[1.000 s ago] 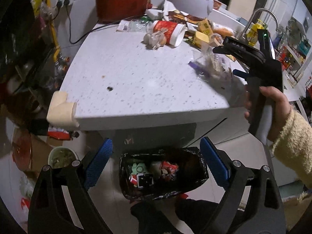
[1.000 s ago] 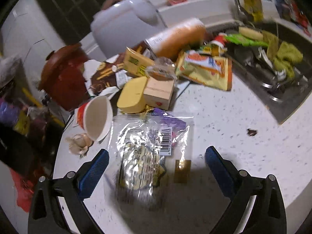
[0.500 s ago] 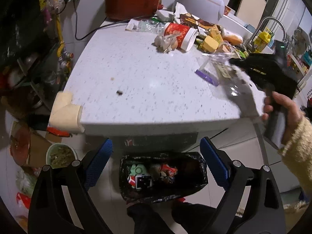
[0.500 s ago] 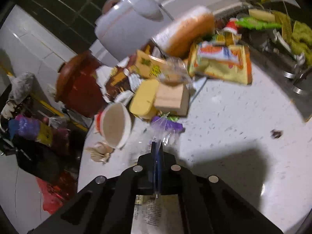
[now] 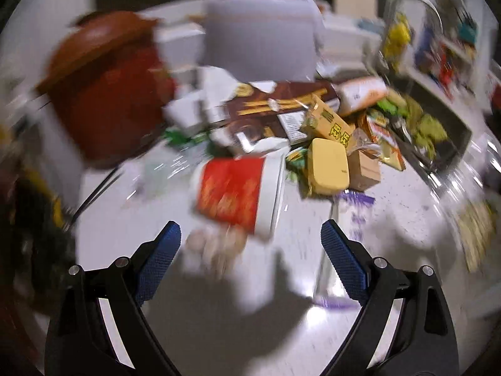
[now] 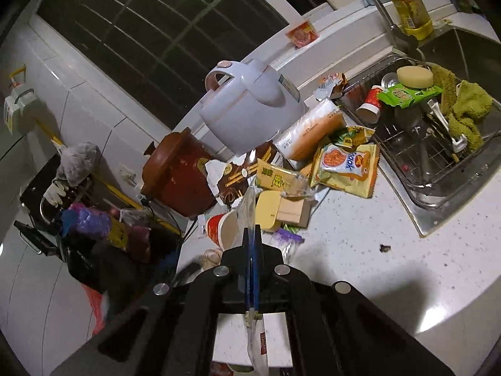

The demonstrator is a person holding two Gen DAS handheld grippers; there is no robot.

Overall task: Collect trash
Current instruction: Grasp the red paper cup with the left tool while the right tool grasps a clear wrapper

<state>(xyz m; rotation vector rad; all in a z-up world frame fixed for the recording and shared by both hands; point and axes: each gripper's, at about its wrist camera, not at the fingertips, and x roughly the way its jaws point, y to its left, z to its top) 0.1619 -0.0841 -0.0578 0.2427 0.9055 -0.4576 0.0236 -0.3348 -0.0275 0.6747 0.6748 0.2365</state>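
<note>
My right gripper (image 6: 251, 244) is shut on a clear plastic wrapper (image 6: 245, 206), lifted above the white counter (image 6: 360, 250); the wrapper's edge sticks up between the jaws and hangs below them. My left gripper (image 5: 250, 250) is open and empty, low over the counter, facing a tipped red paper cup (image 5: 241, 191) and a crumpled pale wrapper (image 5: 213, 247) between its fingers. A purple-edged clear bag (image 5: 350, 216) lies by the left gripper's right finger (image 5: 343, 260). The left wrist view is blurred. A trash pile with a yellow box (image 6: 267, 208) and a snack bag (image 6: 347, 169) lies behind.
A white rice cooker (image 6: 250, 109) and a red-brown clay pot (image 6: 178, 178) stand at the back of the counter. A sink (image 6: 438, 144) with a rack, cloths and a cup is on the right. The counter's left edge drops to dark clutter (image 6: 94, 235).
The left gripper swung up from over the floor bin to the counter, close to the red cup. The right gripper, shut on the wrapper, lifted higher.
</note>
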